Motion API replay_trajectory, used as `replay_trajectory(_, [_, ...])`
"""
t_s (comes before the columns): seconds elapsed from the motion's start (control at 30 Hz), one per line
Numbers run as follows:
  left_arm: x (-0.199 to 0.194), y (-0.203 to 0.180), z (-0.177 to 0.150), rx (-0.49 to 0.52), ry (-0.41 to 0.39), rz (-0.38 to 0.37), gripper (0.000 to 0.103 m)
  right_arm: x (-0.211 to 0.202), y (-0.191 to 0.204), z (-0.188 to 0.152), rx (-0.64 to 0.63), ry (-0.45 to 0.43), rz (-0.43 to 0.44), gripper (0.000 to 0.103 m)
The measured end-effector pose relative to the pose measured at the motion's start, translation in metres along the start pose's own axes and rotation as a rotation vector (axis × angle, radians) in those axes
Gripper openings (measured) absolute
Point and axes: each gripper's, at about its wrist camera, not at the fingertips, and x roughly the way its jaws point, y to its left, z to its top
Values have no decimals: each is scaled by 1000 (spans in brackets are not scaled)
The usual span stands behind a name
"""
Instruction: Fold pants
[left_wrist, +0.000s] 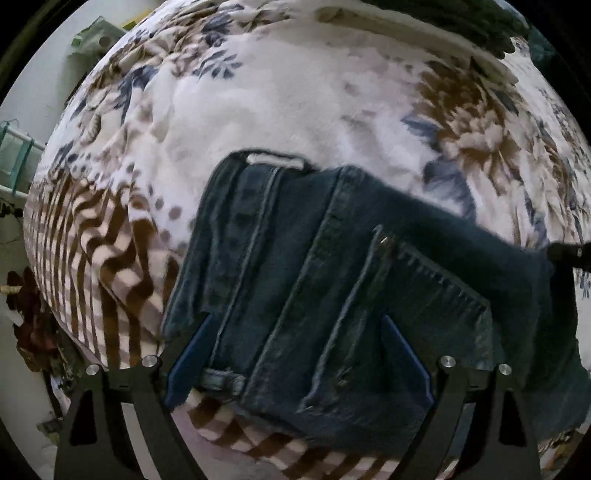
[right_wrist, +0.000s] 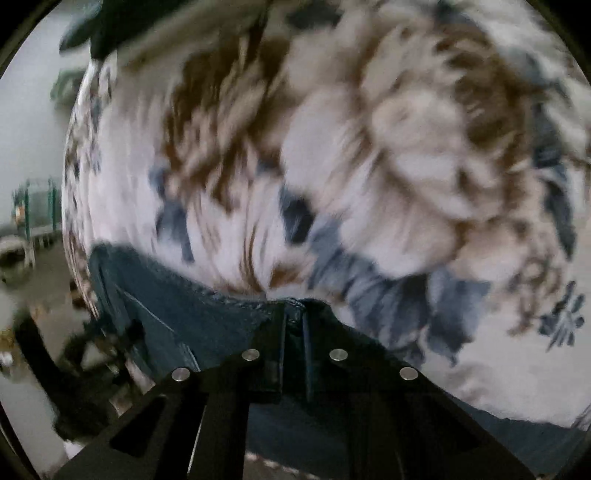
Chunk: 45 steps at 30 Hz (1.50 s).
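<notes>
Left gripper (left_wrist: 295, 332): jaws wide apart, pointing straight down, nothing clamped. Directly beneath and between the two blue-padded fingers (left_wrist: 404, 363): one pair of dark denim pants (left_wrist: 332, 280), lying bunched on the floral blanket (left_wrist: 280, 103). Visible on the denim: one back pocket under the right-hand finger, several stitched seams running away from the gripper, one belt loop close to the left-hand finger, one white label at the far edge of the cloth.

Around the left gripper: floral blanket ahead and to both sides; a brown-and-white striped area of the same covering to the left and just below the fingers. Farther left, past the bed edge: one teal rack (left_wrist: 14, 147), one pale green bag (left_wrist: 94, 35), one dark red heap near the floor, too blurred to identify. Far ahead at the top edge: a dark pile of cloth (left_wrist: 472, 18). At the right edge, level with the pocket: one black part, presumably of the other tool, touching the denim.

Right gripper (right_wrist: 293, 314): jaws together, clamped on a fold of the pants (right_wrist: 207, 310) pinched right at the fingertips. Denim spreading to the left of and beneath the fingers. Ahead and to the right: floral blanket, heavily motion-blurred. To the left, below bed level: floor and dark blurred shapes, not identifiable.
</notes>
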Motion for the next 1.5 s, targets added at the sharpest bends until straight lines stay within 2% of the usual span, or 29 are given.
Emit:
replay_trajectory(0.13, [0, 0, -3, 7, 0, 11, 91, 12, -3, 0, 29, -3, -24, 9])
replay_trajectory(0.2, [-3, -2, -3, -3, 2, -4, 91, 18, -18, 1, 69, 53, 29, 13])
replay_trajectory(0.27, [-17, 4, -8, -41, -14, -35, 91, -5, -41, -1, 154, 12, 113, 18])
replay_trajectory(0.3, [-25, 13, -8, -58, -25, -46, 91, -18, -52, -8, 178, -21, 114, 27])
replay_trajectory(0.33, [-30, 19, -9, -81, -33, -53, 91, -29, -59, -16, 200, -48, 114, 43])
replay_trajectory(0.37, [-35, 25, -10, -109, -38, -56, 91, -41, -69, -27, 232, -74, 121, 55])
replay_trajectory(0.4, [-37, 32, -11, -138, -40, -61, 91, -50, -78, -44, 275, -97, 137, 57])
replay_trajectory(0.5, [-31, 53, -15, -226, -8, -71, 90, -51, -88, -93, 374, -90, 182, 57])
replay_trajectory(0.6, [-6, 73, -20, -295, 55, -81, 90, -10, -76, -161, 500, -9, 214, 57])
replay_trajectory(0.67, [5, 81, -24, -340, 68, -104, 76, 19, -77, -195, 600, 47, 266, 57])
replay_trajectory(0.7, [9, 86, -26, -368, 70, -132, 71, 40, -64, -205, 648, 59, 299, 57])
replay_trajectory(0.77, [13, 93, -29, -418, 61, -172, 47, 62, -61, -220, 730, 67, 329, 55])
replay_trajectory(0.8, [14, 94, -30, -429, 57, -184, 44, 74, -64, -229, 785, 61, 347, 53])
replay_trajectory(0.87, [12, 95, -32, -442, 39, -167, 33, 92, -67, -239, 854, 56, 352, 34])
replay_trajectory(0.93, [9, 99, -34, -452, 28, -165, 28, 99, -71, -243, 867, 55, 335, 32])
replay_trajectory(0.97, [4, 105, -35, -451, 18, -167, 26, 100, -71, -248, 891, 49, 341, 23])
replay_trajectory(1.0, [0, 107, -37, -440, 8, -165, 26, 97, -72, -250, 902, 39, 347, 19])
replay_trajectory(1.1, [-17, 115, -45, -432, -10, -192, 26, 86, -60, -255, 860, 31, 321, 18])
replay_trajectory(1.13, [-23, 114, -47, -421, -12, -189, 25, 85, -54, -255, 832, 39, 340, 18])
replay_trajectory(1.23, [-29, 117, -49, -405, -14, -195, 25, 93, -36, -249, 778, 56, 449, 39])
replay_trajectory(1.27, [-29, 118, -50, -397, -12, -192, 25, 97, -29, -247, 769, 49, 509, 40])
replay_trajectory(1.3, [-31, 117, -49, -397, -8, -193, 25, 102, -23, -245, 766, 47, 532, 40])
replay_trajectory(1.37, [-22, 122, -47, -388, 21, -198, 28, 114, -12, -241, 773, 43, 555, 40])
replay_trajectory(1.4, [-25, 114, -44, -405, 35, -206, 28, 121, -10, -238, 792, 47, 564, 40])
replay_trajectory(1.47, [-29, 124, -44, -463, 43, -262, 33, 135, -6, -231, 853, 44, 598, 38])
replay_trajectory(1.5, [-35, 126, -47, -474, 40, -263, 34, 139, -9, -231, 875, 45, 597, 36])
